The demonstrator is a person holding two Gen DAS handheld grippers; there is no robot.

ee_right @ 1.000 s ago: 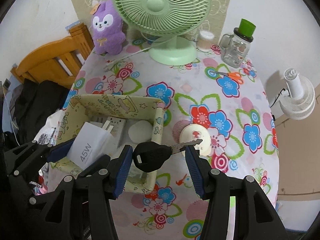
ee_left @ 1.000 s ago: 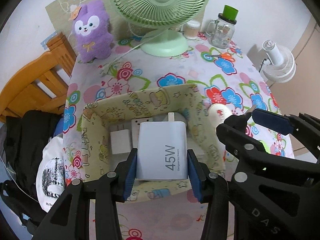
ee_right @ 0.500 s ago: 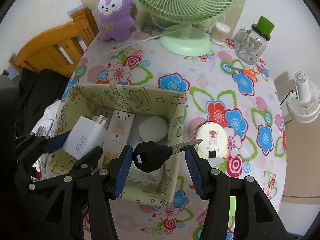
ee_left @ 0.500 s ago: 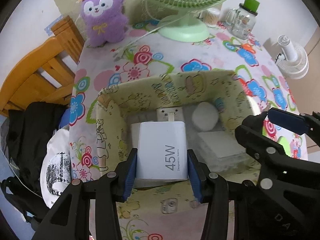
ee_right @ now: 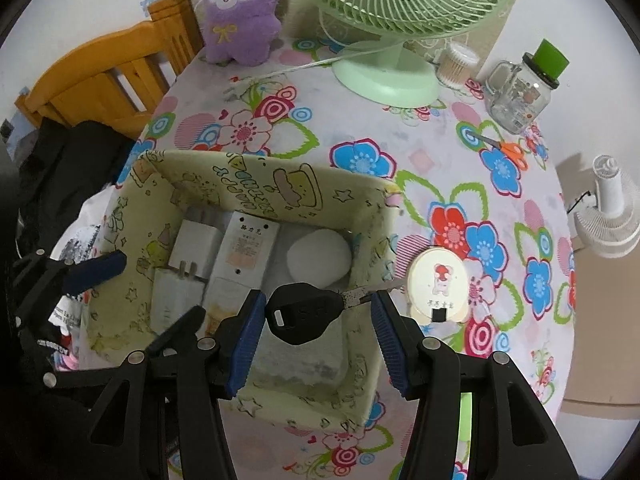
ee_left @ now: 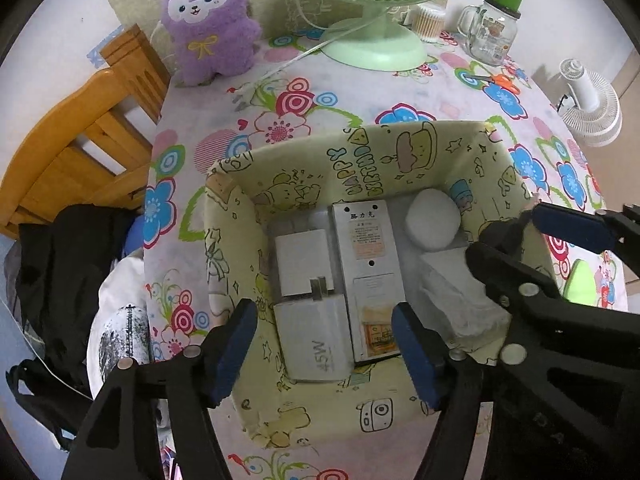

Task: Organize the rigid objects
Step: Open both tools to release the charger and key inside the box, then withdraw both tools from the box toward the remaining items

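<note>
Yellow-green cartoon-printed fabric forms the box that sits at the near left of the flowered surface, and both grippers hang over it pointing steeply down. The left gripper has its jaws opening, blue pads standing clear on either side of the white 45W charger, which lies flat on the box floor at its near left, touching neither pad. Just beyond it lies a smaller white plug adapter, and to its right a long white power strip; a round white puck sits at the far right corner, with a clear plastic case nearer. The right gripper has its jaws clamped on a black-headed key, held crosswise above the right half of the box, its metal blade pointing right. On the surface just right of the box lies a round cream mirror. Farther off stand a green fan, a purple plush toy and a glass jar with a green lid.
</note>
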